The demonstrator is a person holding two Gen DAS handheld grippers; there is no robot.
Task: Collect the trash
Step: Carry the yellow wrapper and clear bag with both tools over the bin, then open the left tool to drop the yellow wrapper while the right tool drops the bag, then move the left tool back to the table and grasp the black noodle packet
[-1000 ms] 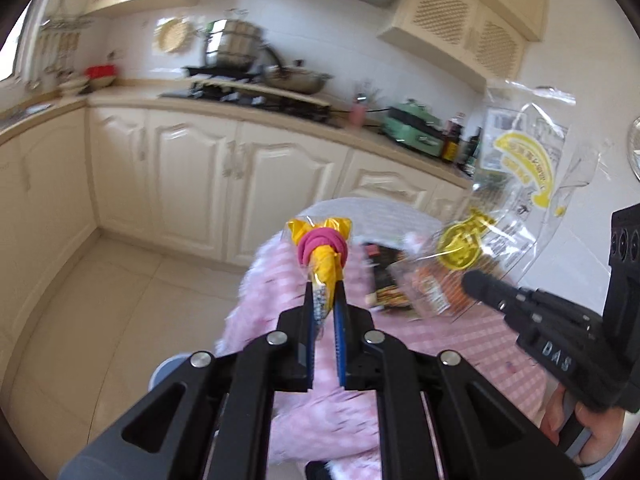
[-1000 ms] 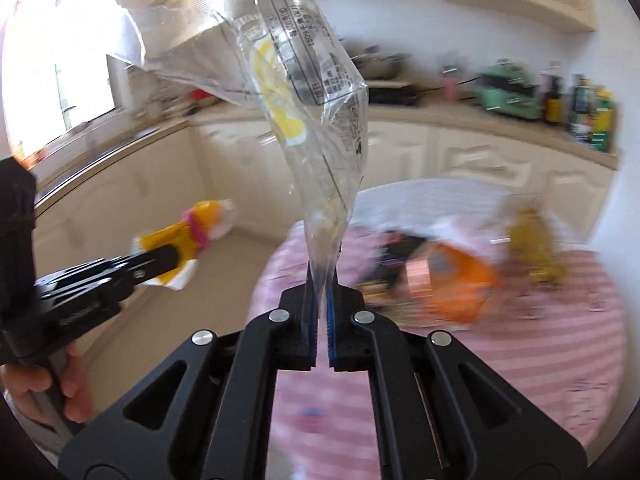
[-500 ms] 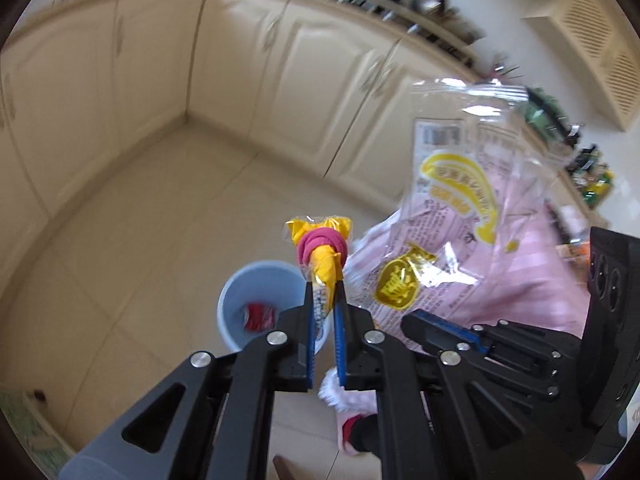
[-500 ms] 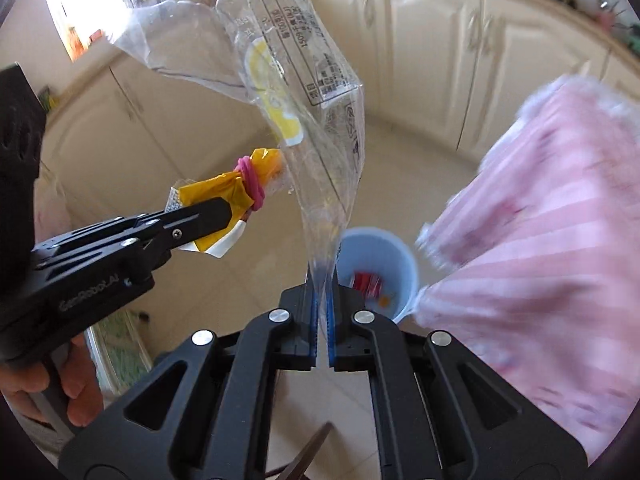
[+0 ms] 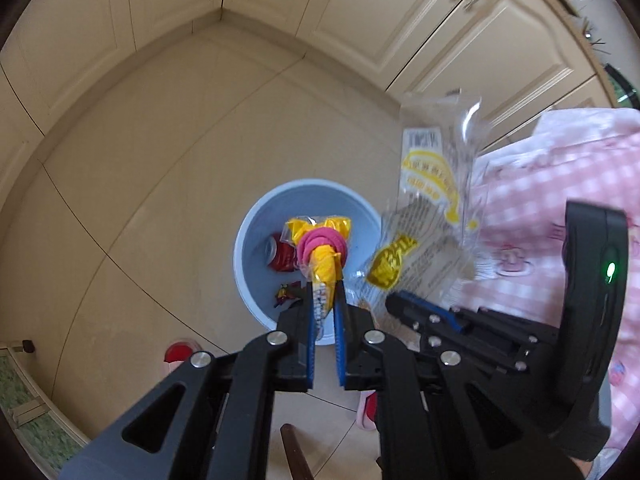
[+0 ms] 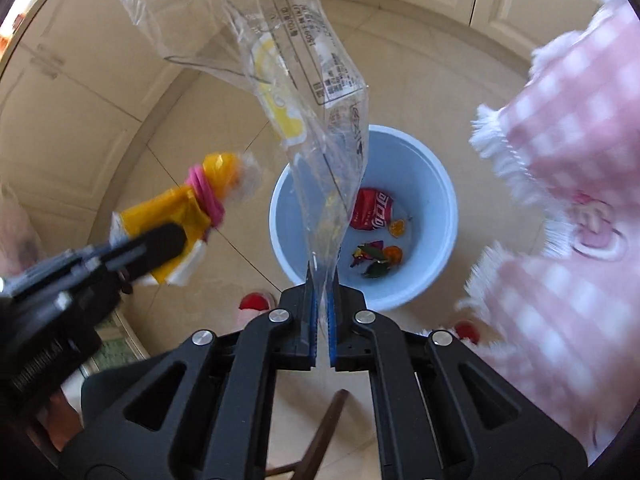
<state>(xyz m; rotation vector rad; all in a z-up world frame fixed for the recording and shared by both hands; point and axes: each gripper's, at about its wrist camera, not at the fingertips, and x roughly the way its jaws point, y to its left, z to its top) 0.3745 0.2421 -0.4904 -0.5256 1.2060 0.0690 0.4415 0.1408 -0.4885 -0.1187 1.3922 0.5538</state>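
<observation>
Nearest in each wrist view: black fingers with blue pads. Left gripper [image 5: 324, 300] clamped on a yellow wrapper [image 5: 326, 264] bound with a pink band, held directly above the blue bin [image 5: 248, 240]. Right gripper [image 6: 320, 286] pinched tight on the lower corner of a clear plastic bag [image 6: 296, 68] printed with yellow, the rest of the bag standing up and flopping free above the fingers.

Just beyond, on the floor [image 5: 140, 200]: the bin, open-topped, holding a red crushed can [image 6: 374, 210] and some small dark and orange scraps. Both pieces of trash not yet in it. Close by the bin, red slippers [image 6: 254, 302] on the tiles. To the right, the fringed edge of a pink checked tablecloth [image 6: 560, 160] hanging beside the bin's right rim. Farthest back, cream cabinet doors [image 5: 420, 20] along the wall.

Risks, as judged from here: the clear bag light and broad, likely to drift or catch air on release and land on the floor or against the tablecloth fringe instead of inside the rim. Possibly clinging to the pads too, being thin film. The yellow wrapper compact and centred over the opening, so less likely to miss, unless released while swinging. With both grippers crowded over one small opening, a knock between them quite possible.
</observation>
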